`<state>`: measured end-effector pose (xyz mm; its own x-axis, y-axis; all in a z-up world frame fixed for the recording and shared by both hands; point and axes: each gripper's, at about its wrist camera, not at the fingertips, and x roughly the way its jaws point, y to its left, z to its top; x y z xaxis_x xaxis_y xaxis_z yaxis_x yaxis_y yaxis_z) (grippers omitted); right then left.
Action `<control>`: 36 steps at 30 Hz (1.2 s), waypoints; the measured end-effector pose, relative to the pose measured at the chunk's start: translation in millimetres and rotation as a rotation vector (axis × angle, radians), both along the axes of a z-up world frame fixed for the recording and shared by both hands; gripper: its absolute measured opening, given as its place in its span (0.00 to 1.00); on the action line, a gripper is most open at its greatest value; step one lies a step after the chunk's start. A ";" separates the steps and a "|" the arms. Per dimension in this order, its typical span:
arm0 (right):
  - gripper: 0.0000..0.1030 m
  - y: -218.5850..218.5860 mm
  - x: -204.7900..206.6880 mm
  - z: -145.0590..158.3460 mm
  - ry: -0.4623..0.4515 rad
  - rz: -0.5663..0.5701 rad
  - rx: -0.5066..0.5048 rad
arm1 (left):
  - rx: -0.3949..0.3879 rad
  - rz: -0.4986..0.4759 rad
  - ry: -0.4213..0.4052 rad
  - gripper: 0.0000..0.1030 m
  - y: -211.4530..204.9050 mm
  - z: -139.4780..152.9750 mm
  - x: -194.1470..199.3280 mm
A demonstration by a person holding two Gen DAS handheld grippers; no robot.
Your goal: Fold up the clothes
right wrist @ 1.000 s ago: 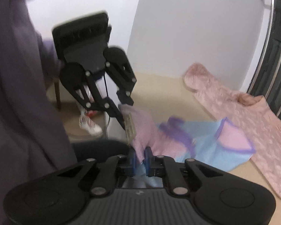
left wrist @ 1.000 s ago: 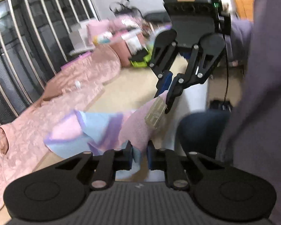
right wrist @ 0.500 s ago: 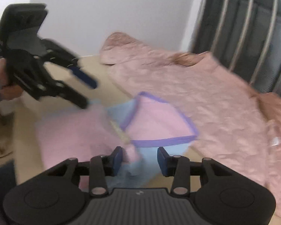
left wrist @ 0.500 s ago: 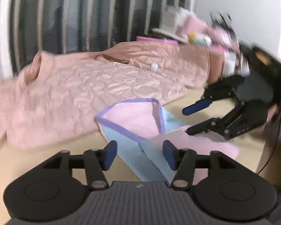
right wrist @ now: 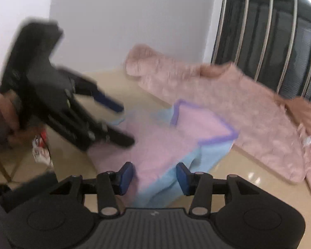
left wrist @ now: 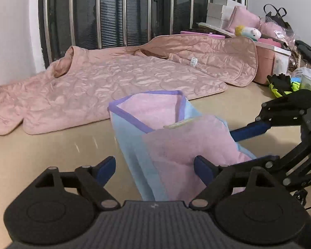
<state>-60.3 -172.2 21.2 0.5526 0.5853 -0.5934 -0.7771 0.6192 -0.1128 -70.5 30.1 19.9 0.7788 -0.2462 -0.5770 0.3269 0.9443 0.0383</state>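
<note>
A: We've got the left gripper (left wrist: 154,167) spreading, jaws opening wide over the near edge of the garment (left wrist: 176,145). Cloth lies between the pads, nothing pinched.

B: Same on our right gripper (right wrist: 154,175), jaws opening, the blue hem lying between them, pads clear of the fabric.

A: The garment's flat on the tabletop (left wrist: 41,155), pink panel folded over the blue, purple trim showing at the far corner.

B: And just behind it, the pink quilted jacket (left wrist: 114,78) spread out against the window bars (left wrist: 124,10).

A: Over on the far right of the left wrist view we see boxes and bags (left wrist: 248,20) piled up.

B: Right wrist view's blurred.
</note>
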 end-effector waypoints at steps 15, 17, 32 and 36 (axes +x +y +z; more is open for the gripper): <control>0.13 18.3 38.2 -9.0 -0.030 -0.151 -0.039 | -0.373 -0.051 0.180 0.74 22.7 -11.8 46.6; 0.13 18.1 37.1 -5.8 -0.041 -0.159 -0.049 | -0.385 -0.046 0.208 0.74 28.4 -9.4 50.3; 0.42 5.8 164.7 2.3 0.203 -0.455 0.128 | -0.211 0.167 0.208 0.82 44.5 -0.9 158.7; 0.02 6.9 169.4 -10.6 0.252 -0.486 0.097 | -0.239 0.153 0.220 0.09 48.6 -1.3 157.0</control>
<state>109.1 -165.3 10.6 0.6206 0.3564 -0.6984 -0.3946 0.9117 0.1146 86.5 78.7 18.6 0.6804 -0.2852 -0.6751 0.1571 0.9565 -0.2457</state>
